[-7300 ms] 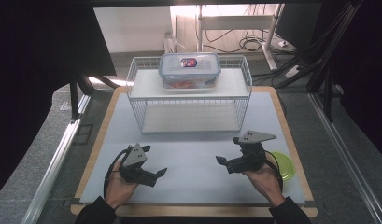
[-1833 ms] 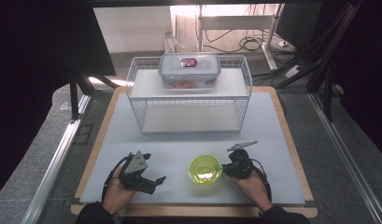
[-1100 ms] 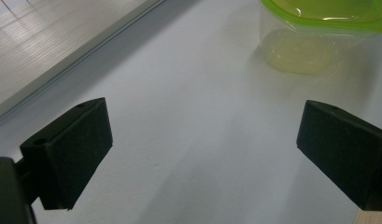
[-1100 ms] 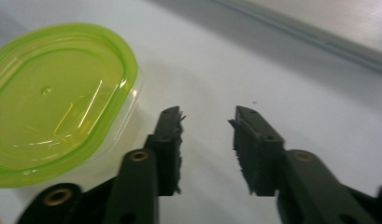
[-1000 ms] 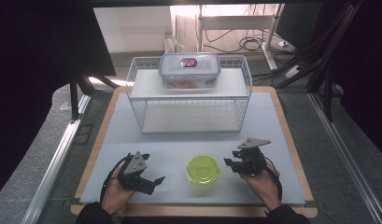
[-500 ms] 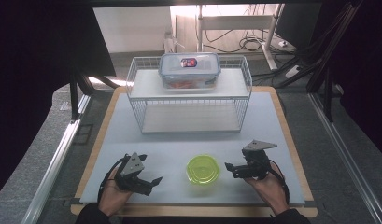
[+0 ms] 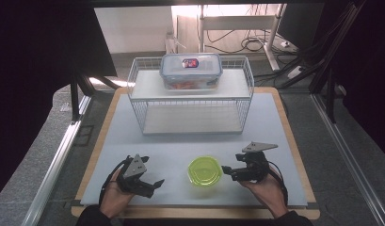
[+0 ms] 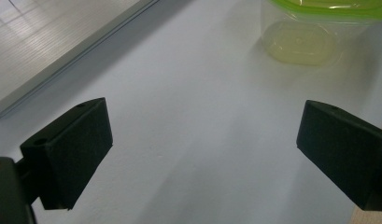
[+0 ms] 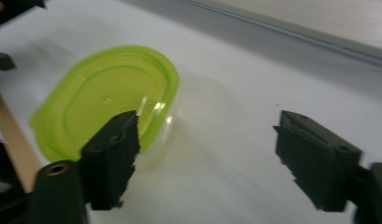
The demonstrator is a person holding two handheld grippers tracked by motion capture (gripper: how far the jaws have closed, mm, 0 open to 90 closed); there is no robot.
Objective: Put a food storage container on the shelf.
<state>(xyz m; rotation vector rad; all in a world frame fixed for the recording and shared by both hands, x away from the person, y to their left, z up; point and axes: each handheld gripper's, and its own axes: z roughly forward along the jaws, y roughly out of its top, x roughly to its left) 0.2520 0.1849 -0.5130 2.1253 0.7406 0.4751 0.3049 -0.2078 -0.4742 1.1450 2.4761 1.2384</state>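
Two grippers low in the frame. Left gripper (image 7: 150, 184) at lower left, jaws wide, nothing between. Right gripper (image 7: 229, 172) at lower right, jaws apart and just narrowing, holding nothing. Green-lidded tub (image 7: 205, 170) set on the white table (image 7: 180, 146), bottom centre, just left of the right gripper's tips.

We see the lidded tub (image 7: 204, 170) standing on the bench (image 7: 180, 141) near its front edge, between our two grippers: the left gripper (image 7: 150, 185) lies well apart to its left, the right gripper (image 7: 228, 172) just beside it on its right. Behind them, toward the far edge, stands a wire rack (image 7: 190, 101), and on its top shelf sits a lidded box (image 7: 191, 70).
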